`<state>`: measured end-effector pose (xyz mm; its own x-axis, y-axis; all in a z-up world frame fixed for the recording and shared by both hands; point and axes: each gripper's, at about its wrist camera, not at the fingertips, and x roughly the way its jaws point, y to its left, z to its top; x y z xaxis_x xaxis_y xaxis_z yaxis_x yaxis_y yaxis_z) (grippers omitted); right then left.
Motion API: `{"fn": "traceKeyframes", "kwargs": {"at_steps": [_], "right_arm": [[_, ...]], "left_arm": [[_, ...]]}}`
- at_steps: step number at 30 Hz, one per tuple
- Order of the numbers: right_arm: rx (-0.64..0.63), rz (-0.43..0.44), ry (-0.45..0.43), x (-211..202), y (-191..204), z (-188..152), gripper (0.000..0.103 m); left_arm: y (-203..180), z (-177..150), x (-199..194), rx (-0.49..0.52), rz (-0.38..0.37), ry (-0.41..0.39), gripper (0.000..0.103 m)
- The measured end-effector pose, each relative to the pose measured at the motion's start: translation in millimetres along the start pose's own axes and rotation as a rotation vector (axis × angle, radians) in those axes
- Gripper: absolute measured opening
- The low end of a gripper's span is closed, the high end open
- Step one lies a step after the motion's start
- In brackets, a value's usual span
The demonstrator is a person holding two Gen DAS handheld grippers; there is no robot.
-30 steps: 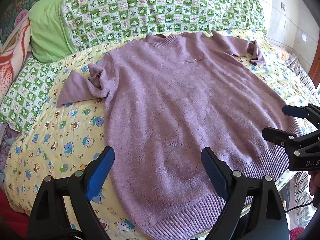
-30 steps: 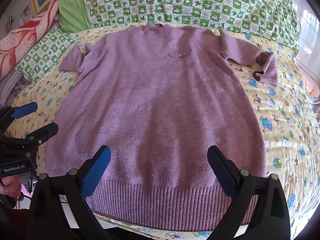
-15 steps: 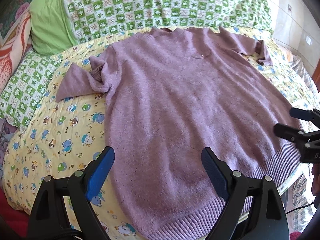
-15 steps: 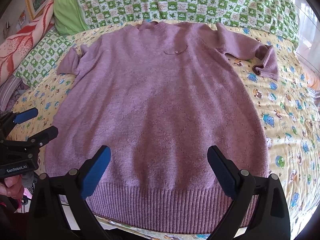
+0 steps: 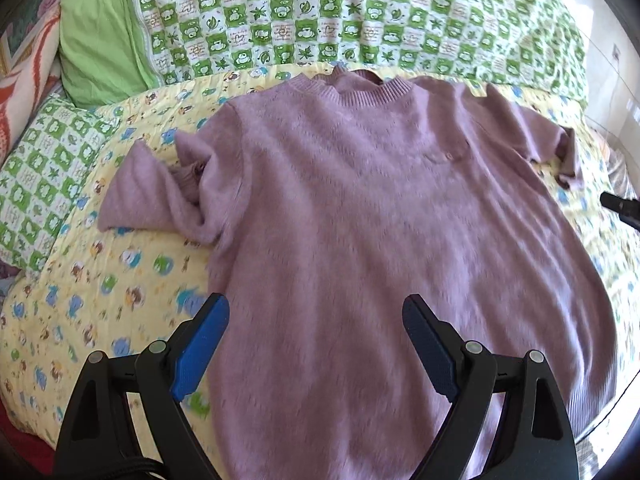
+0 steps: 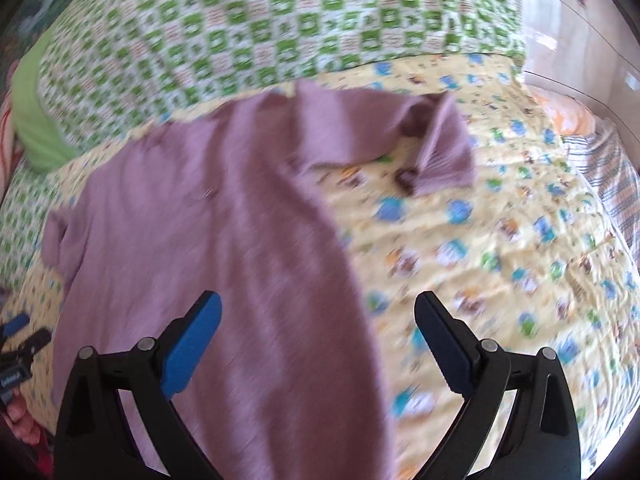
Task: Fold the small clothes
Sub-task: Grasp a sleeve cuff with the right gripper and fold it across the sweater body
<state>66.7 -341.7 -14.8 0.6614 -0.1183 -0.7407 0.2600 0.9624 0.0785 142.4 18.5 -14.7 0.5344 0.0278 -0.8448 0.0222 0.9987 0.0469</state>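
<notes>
A purple knit sweater lies flat, front up, on a yellow cartoon-print quilt, collar at the far side. Its left sleeve is bunched; its right sleeve is folded back with the cuff turned. My left gripper is open and empty above the sweater's lower left part. My right gripper is open and empty above the sweater's right edge, and the right wrist view is motion-blurred. The right gripper's tip shows in the left wrist view; the left gripper shows at the right view's lower left.
A green checked blanket and a green pillow lie behind the sweater. A checked pillow sits at the left. A striped cloth lies at the bed's right edge, with floor beyond.
Both grippers have moved forward over the sweater. The right gripper has swung right, toward the right sleeve and the sweater's right edge. Both stay open.
</notes>
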Motion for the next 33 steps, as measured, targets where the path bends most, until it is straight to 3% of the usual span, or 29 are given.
{"fn": "traceKeyframes", "kwargs": {"at_steps": [6, 12, 13, 16, 18, 22, 26, 28, 31, 33], "right_arm": [[0.093, -0.070, -0.030, 46, -51, 66, 0.093], [0.141, -0.119, 0.043, 102, -81, 104, 0.070], [0.136, -0.124, 0.051, 108, -83, 107, 0.061], [0.140, -0.108, 0.077, 120, -92, 114, 0.011], [0.157, -0.078, 0.047, 110, -91, 115, 0.006], [0.094, 0.064, -0.017, 71, -52, 129, 0.006], [-0.071, 0.301, -0.041, 36, 45, 151, 0.006], [-0.150, 0.428, -0.009, 31, 99, 153, 0.006], [-0.206, 0.722, 0.111, 36, 188, 145, 0.009], [-0.233, 0.764, 0.178, 42, 224, 134, 0.028]], "left_arm": [[-8, 41, 33, -0.028, -0.005, 0.004, 0.089], [-14, 80, 78, -0.044, 0.027, 0.029, 0.089], [-13, 86, 86, -0.052, 0.033, 0.034, 0.089], [-6, 100, 107, -0.080, 0.043, 0.053, 0.089], [-1, 105, 115, -0.099, 0.047, 0.062, 0.089], [7, 104, 114, -0.118, 0.036, 0.058, 0.089], [18, 95, 101, -0.137, 0.004, 0.055, 0.089], [26, 87, 91, -0.150, -0.011, 0.051, 0.089], [34, 79, 85, -0.162, -0.016, 0.054, 0.089], [39, 75, 87, -0.174, -0.021, 0.067, 0.089]]}}
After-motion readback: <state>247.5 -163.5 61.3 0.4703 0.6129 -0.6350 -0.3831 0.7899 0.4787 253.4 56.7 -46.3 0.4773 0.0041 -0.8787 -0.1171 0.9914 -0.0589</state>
